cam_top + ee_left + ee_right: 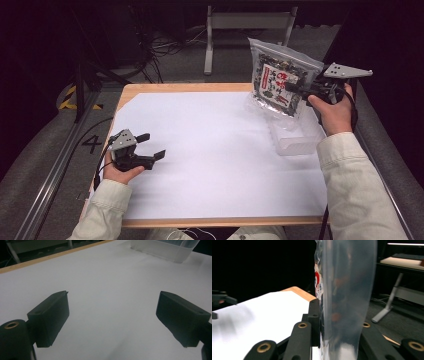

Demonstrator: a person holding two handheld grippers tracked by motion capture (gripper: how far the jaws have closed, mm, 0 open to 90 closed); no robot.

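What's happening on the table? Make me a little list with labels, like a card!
Right tool: shut on the snack bag, holding it up in the air
Snack bag: clear plastic, red and black label, hanging above the clear box
Clear box: on the white sheet, right side, looks empty
Left tool: open, holding nothing, low over the white sheet
White sheet: covers the wooden table
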